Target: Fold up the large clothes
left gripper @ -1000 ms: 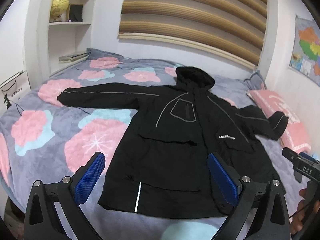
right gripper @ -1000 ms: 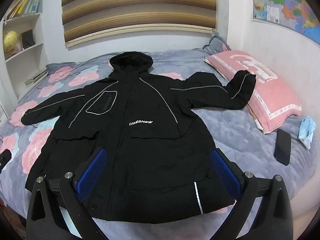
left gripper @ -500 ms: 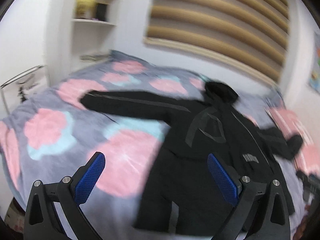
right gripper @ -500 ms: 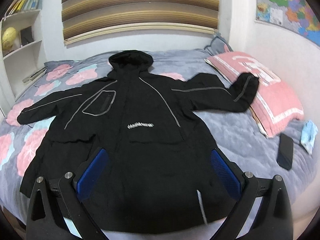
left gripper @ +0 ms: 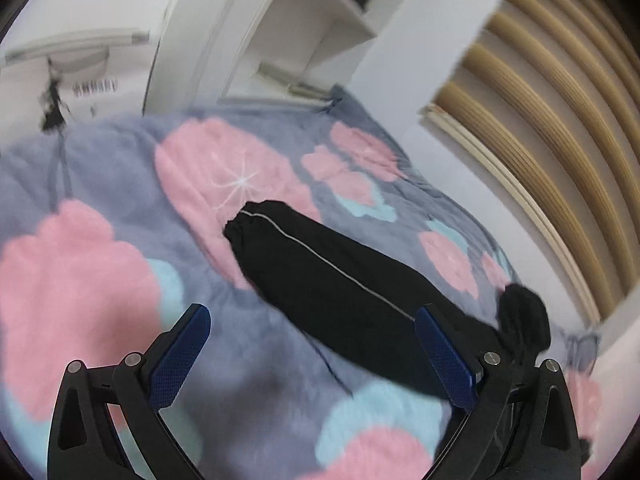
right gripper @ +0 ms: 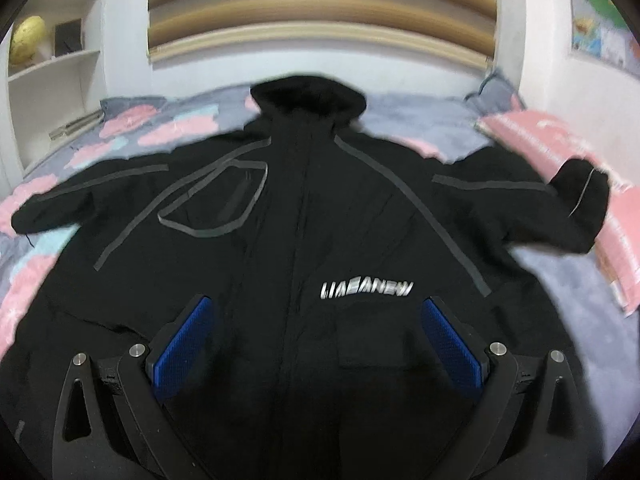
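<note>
Bed [left gripper: 104, 168] with grey cover, pink and pale blue blotches, filling most of both views. Black hooded jacket [right gripper: 320, 240] spread flat on it, front up, hood [right gripper: 308, 92] toward the wall, white lettering on chest. One sleeve [left gripper: 320, 276] stretched out across the cover, cuff at the far end, thin pale stripe along it. Other sleeve end lying against pink pillow [right gripper: 560, 152]. White shelves [right gripper: 52, 64] by the bed corner. Left claw [left gripper: 312, 356] spread apart, empty, above the outstretched sleeve. Right claw [right gripper: 320, 340] spread apart, empty, over the jacket's chest. Both views motion-blurred.
</note>
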`<move>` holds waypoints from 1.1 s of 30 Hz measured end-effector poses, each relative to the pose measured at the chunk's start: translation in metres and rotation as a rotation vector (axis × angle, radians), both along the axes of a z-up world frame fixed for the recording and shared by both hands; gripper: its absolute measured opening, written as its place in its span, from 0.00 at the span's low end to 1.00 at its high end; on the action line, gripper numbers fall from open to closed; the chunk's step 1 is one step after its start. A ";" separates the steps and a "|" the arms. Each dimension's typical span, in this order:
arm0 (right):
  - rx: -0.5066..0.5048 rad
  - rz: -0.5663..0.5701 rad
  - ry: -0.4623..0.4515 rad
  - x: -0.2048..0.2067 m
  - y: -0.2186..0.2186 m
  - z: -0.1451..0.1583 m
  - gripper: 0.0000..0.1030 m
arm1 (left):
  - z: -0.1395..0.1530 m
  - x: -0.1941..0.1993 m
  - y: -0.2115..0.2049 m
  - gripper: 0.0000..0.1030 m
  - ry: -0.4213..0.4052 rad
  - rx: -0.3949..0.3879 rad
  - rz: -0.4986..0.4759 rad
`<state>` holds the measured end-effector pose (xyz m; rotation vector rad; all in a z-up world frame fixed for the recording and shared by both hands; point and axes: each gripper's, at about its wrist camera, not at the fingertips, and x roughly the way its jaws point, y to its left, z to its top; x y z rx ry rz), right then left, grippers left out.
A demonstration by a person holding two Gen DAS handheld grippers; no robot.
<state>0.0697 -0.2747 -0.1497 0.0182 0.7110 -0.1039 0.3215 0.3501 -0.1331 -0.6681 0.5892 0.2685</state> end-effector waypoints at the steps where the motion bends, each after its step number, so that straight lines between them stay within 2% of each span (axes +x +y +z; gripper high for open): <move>1: 0.014 0.001 0.012 0.002 -0.002 -0.007 1.00 | -0.011 0.014 0.010 0.99 0.016 -0.032 0.007; 3: 0.051 -0.002 0.038 0.006 -0.007 -0.018 1.00 | -0.027 0.033 0.023 0.99 0.049 -0.062 0.033; 7: 0.085 0.006 0.033 0.005 -0.011 -0.023 1.00 | -0.062 0.072 0.043 0.99 0.121 -0.036 0.093; 12: 0.080 0.016 0.053 0.007 -0.008 -0.028 1.00 | -0.087 0.092 0.054 0.97 0.111 -0.052 0.085; 15: 0.089 0.016 0.054 0.006 -0.008 -0.027 1.00 | -0.089 0.103 0.043 0.86 0.100 -0.006 0.041; 16: 0.092 0.016 0.055 0.006 -0.009 -0.027 1.00 | -0.088 0.109 0.037 0.76 0.111 0.033 0.024; 18: 0.095 0.016 0.057 0.006 -0.009 -0.028 1.00 | -0.087 0.119 0.027 0.73 0.163 0.110 0.013; 20: 0.098 0.016 0.058 0.007 -0.009 -0.028 1.00 | -0.089 0.127 0.024 0.70 0.188 0.141 0.006; 21: 0.100 0.017 0.058 0.007 -0.009 -0.028 1.00 | -0.091 0.130 0.026 0.65 0.202 0.138 0.006; 22: 0.102 0.017 0.059 0.007 -0.009 -0.028 1.00 | -0.091 0.128 0.028 0.46 0.211 0.141 0.022; 23: 0.104 0.017 0.060 0.007 -0.010 -0.028 1.00 | -0.087 0.125 0.029 0.35 0.202 0.146 0.033; 25: 0.108 0.018 0.061 0.007 -0.011 -0.029 1.00 | -0.071 0.111 0.025 0.25 0.146 0.168 0.026; 28: 0.115 0.020 0.062 0.008 -0.012 -0.029 1.00 | -0.038 0.087 0.004 0.24 0.085 0.274 0.000; 29: 0.119 0.020 0.062 0.008 -0.012 -0.029 1.00 | -0.024 0.078 -0.007 0.19 0.060 0.310 -0.024; 33: 0.134 0.023 0.057 0.007 -0.014 -0.029 1.00 | 0.017 0.059 -0.046 0.19 -0.025 0.386 -0.118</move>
